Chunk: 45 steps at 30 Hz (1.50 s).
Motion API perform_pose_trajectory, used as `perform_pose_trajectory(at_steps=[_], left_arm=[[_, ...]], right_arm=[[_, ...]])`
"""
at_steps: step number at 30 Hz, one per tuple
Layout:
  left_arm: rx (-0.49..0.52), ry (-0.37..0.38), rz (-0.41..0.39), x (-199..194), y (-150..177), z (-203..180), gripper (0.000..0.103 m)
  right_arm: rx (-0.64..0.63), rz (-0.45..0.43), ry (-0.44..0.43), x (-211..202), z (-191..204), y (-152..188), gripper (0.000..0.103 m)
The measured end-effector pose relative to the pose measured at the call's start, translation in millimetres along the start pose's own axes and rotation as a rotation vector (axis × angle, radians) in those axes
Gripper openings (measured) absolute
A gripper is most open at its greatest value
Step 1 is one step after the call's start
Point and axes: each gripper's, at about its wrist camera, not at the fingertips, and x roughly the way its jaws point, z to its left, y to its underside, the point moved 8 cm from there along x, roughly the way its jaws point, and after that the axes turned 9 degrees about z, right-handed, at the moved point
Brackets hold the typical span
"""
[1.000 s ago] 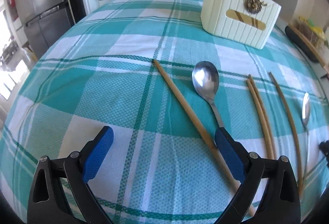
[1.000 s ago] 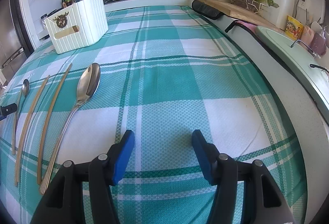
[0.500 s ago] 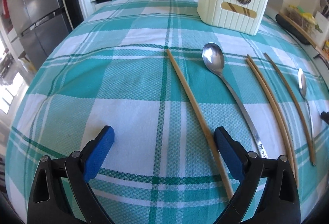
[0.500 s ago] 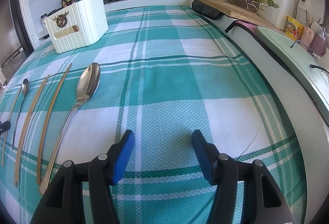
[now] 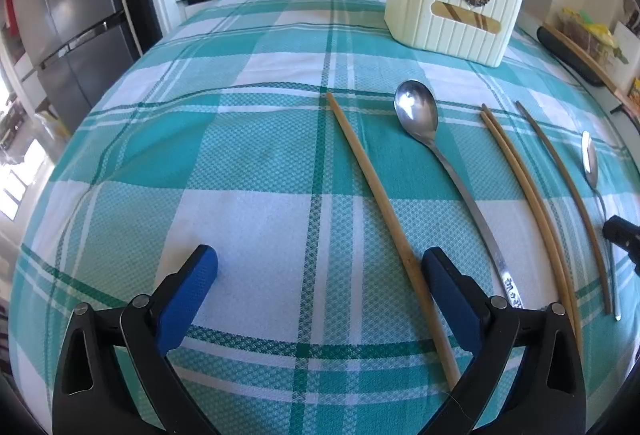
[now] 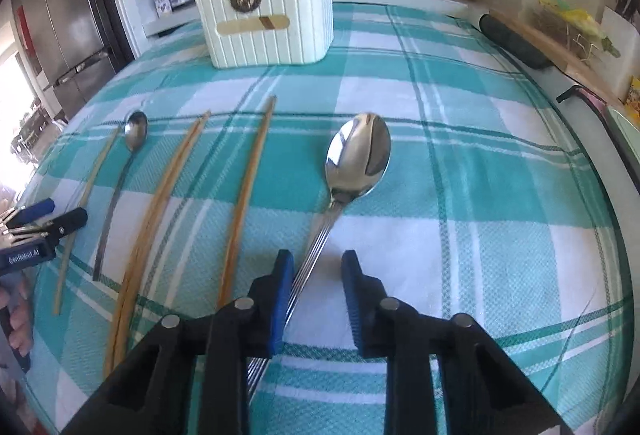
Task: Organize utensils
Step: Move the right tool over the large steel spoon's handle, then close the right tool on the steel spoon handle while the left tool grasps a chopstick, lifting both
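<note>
Big spoon (image 6: 358,155) lies flat on the checked cloth (image 6: 460,195), its handle running between the right tongs (image 6: 316,271).
Those tongs have just been closing; a gap still shows beside the handle, nothing gripped. Left tongs (image 5: 320,271) stand wide apart over a lone chopstick (image 5: 372,191). The cream holder (image 6: 272,31) sits further back.

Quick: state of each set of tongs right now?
Left tongs: open, holding nothing.
Right tongs: just been closing around the large spoon handle, not yet gripping it.
</note>
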Motion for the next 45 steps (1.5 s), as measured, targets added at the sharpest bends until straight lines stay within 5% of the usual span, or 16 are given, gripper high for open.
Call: perform_pose_trajectory(at_steps=[3, 12, 14, 16, 20, 30, 33, 40, 45], left_arm=[[0.002, 0.001, 0.000, 0, 0, 0, 0.102], [0.046, 0.017, 0.023, -3, 5, 18, 0.102], [0.051, 0.019, 0.028, -3, 6, 25, 0.102], [0.056, 0.028, 0.029, -2, 6, 30, 0.103], [0.062, 0.027, 0.028, -1, 5, 31, 0.103], [0.058, 0.029, 0.029, -1, 5, 32, 0.103], [0.100, 0.044, 0.058, 0, 4, 30, 0.103], [0.085, 0.134, 0.156, 7, -18, 32, 0.101], [0.139, 0.088, 0.176, 21, -44, 14, 0.083]], right_arm=[[0.038, 0.003, 0.016, -2, -18, 6, 0.005], [0.123, -0.007, 0.160, -25, -85, 39, 0.009], [0.112, -0.024, 0.156, -28, -88, 42, 0.014], [0.112, -0.049, 0.164, -29, -90, 44, 0.030], [0.143, -0.058, 0.130, -27, -93, 40, 0.040], [0.142, -0.056, 0.131, -26, -92, 40, 0.042], [0.126, -0.043, 0.081, -26, -88, 40, 0.061], [0.040, 0.052, 0.063, -25, -87, 42, 0.062], [0.058, 0.060, 0.070, -14, -98, 21, 0.062]])
